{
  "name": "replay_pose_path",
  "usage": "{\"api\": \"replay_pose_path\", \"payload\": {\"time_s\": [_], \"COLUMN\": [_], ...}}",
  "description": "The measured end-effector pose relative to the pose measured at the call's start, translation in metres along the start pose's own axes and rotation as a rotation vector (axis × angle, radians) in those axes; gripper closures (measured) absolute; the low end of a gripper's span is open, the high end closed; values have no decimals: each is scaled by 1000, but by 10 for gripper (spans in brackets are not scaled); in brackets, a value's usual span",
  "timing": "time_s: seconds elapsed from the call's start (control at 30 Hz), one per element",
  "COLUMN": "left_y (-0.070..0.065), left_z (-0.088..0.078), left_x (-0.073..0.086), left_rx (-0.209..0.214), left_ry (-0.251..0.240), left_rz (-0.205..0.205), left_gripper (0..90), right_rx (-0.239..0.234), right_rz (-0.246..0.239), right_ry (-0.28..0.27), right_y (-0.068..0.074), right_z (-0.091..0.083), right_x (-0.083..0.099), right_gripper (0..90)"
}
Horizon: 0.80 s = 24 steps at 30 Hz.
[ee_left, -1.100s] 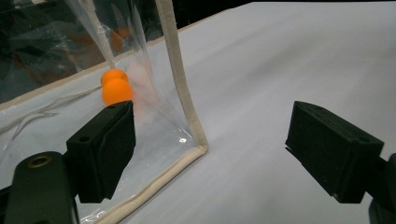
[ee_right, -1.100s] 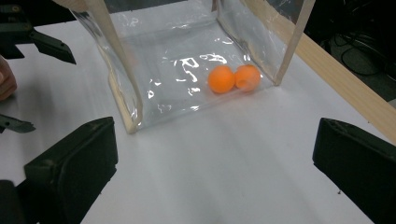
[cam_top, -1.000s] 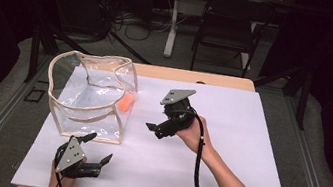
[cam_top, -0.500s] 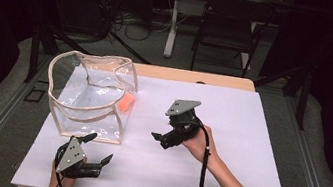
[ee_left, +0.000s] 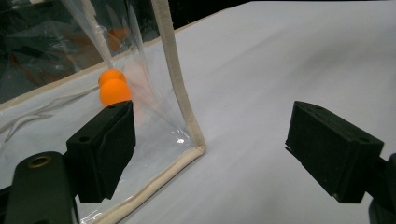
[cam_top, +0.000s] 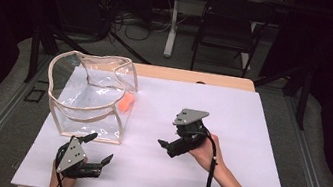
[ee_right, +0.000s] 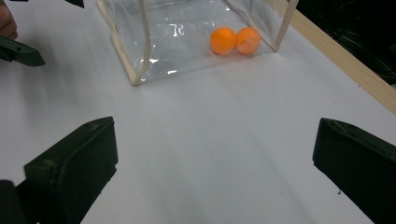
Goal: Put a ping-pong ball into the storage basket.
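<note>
A clear plastic pouch (cam_top: 89, 97) with beige trim stands open-topped on the white sheet's left side. Two orange balls (ee_right: 222, 40) lie inside it against its far right corner, and they also show as the orange balls (cam_top: 126, 102) and, through the plastic, the orange balls (ee_left: 114, 89). My left gripper (cam_top: 100, 148) is open near the front edge, just in front of the pouch's near right corner (ee_left: 187, 112). My right gripper (cam_top: 166, 147) is open with nothing between its jaws, low over the middle of the sheet, and points left toward the pouch (ee_right: 140, 46).
The white sheet (cam_top: 248, 137) covers a wooden table whose bare edge (ee_right: 345, 60) runs along the far side. A dark chair (cam_top: 225, 32), a white post (cam_top: 171, 23) and cables stand on the floor behind. Part of the left gripper (ee_right: 18, 51) is at the top left.
My right gripper has drawn back from the pouch, toward the person and a little right. The left gripper has stayed put.
</note>
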<state>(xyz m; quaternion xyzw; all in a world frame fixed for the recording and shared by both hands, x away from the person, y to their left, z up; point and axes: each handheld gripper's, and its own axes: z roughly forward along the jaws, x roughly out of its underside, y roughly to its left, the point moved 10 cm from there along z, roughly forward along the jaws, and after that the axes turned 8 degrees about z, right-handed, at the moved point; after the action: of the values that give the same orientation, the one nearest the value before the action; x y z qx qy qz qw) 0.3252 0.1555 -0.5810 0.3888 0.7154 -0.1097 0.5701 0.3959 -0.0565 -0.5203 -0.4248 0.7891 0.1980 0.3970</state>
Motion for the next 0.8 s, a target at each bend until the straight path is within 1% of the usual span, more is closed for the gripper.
{"api": "replay_pose_path", "payload": {"time_s": [0.23, 0.6, 0.8], "left_y": [0, 0, 0], "left_z": [-1, -1, -1], "left_x": [0, 0, 0], "left_rx": [-3, -4, -5], "left_ry": [1, 1, 0], "left_rz": [1, 3, 3], "left_gripper": [158, 158, 158], "right_rx": [17, 41, 44], "right_rz": [3, 14, 27], "right_ry": [2, 20, 32], "right_y": [-3, -6, -7], "right_z": [-10, -22, -27], "right_x": [11, 33, 46], "right_gripper": [0, 0, 0]}}
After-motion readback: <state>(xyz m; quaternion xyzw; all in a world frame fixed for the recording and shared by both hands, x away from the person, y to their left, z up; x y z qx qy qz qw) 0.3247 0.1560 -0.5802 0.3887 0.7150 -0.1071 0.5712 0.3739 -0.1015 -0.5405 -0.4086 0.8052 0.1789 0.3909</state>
